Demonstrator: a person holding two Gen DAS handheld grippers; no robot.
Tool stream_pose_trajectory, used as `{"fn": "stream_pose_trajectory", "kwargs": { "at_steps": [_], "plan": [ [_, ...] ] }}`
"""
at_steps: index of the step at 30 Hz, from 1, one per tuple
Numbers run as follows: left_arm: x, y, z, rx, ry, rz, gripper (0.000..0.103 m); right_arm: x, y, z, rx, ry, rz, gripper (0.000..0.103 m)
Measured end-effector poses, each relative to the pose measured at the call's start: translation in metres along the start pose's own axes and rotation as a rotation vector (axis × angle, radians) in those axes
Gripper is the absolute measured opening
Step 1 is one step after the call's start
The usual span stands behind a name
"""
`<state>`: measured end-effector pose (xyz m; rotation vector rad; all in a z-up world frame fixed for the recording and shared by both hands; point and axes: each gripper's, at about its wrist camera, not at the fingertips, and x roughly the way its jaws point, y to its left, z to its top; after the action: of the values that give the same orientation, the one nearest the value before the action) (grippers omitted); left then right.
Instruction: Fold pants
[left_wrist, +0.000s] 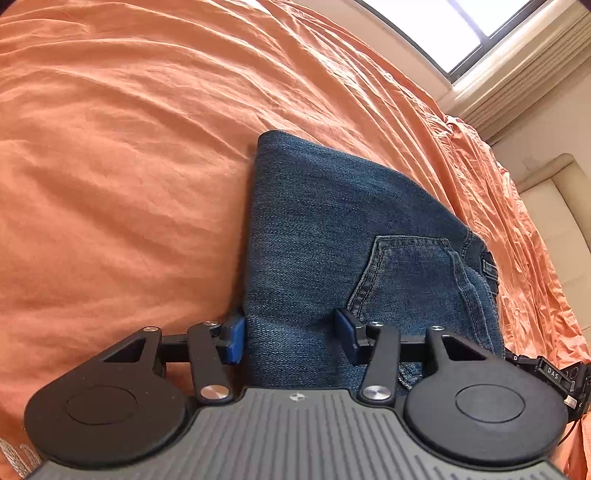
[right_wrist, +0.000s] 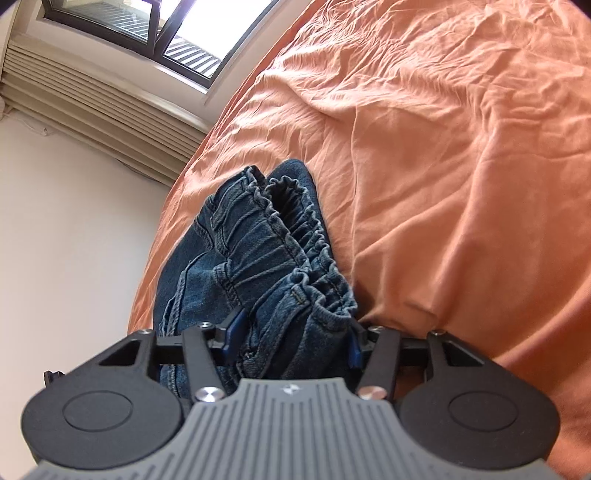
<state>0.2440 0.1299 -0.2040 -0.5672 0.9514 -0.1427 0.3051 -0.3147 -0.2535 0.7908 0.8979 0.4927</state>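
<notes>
A: Checking the pants (left_wrist: 314, 221) first: lying folded on the orange sheet (left_wrist: 110, 147), from centre toward 4 o'clock in the left view, close to the bed's edge at 3 o'clock.

B: Agreed. In the right view, sitting from centre down to 7 o'clock, with the elastic waistband (right_wrist: 280, 236) ruffled on top.

A: Left gripper (left_wrist: 291, 336)?

B: Straddling flat denim at 6 o'clock with jaws apart. No pucker between the pads, so probably not squeezing. Resting one pad at the folded edge, the other beside the back pocket (left_wrist: 406, 273).

A: And the right gripper (right_wrist: 293, 338)?

B: Clamped on the bunched waistband end, packed pad to pad.

A: Risks, then?

B: Lifting with only one side held is likely to drag the stack askew and spill the layers. Closing the left on the top layer alone is likely to peel the fold open. Pulling toward 3 o'clock could slide the denim off the bed. Pinching low could also catch the sheet and ruck it up.
</notes>
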Motion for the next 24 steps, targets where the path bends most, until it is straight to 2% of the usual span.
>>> {"fn": "stream_pose_trajectory", "kwargs": {
  "at_steps": [5, 10, 12, 14, 15, 17, 20, 24],
  "plan": [
    [0.0, -0.001, 0.0, 0.03, 0.005, -0.008, 0.045, 0.001, 0.003, -0.002, -0.031, -0.009, -0.008, 0.041],
    [0.0, 0.001, 0.002, 0.022, 0.004, -0.031, 0.036, 0.0, 0.002, -0.002, -0.006, -0.018, -0.007, 0.037],
    [-0.002, 0.001, 0.002, 0.024, -0.002, -0.035, 0.031, -0.003, -0.002, -0.002, 0.046, -0.022, -0.004, 0.03],
    [-0.005, 0.002, 0.003, 0.02, -0.012, -0.04, 0.021, -0.007, 0.0, -0.003, 0.068, -0.025, -0.013, 0.028],
    [-0.007, 0.003, 0.003, 0.015, -0.019, -0.043, 0.014, -0.008, 0.006, -0.003, 0.055, -0.028, -0.026, 0.026],
    [-0.015, 0.004, 0.004, 0.006, -0.035, -0.059, 0.01, -0.013, 0.02, -0.001, 0.032, -0.04, -0.037, 0.022],
    [-0.03, -0.002, 0.005, 0.029, -0.061, -0.07, 0.008, -0.027, 0.048, 0.002, 0.002, -0.07, 0.0, 0.02],
    [-0.058, -0.007, 0.01, 0.06, -0.101, -0.073, 0.008, -0.033, 0.097, 0.005, -0.102, -0.056, 0.02, 0.019]
  ]
}}
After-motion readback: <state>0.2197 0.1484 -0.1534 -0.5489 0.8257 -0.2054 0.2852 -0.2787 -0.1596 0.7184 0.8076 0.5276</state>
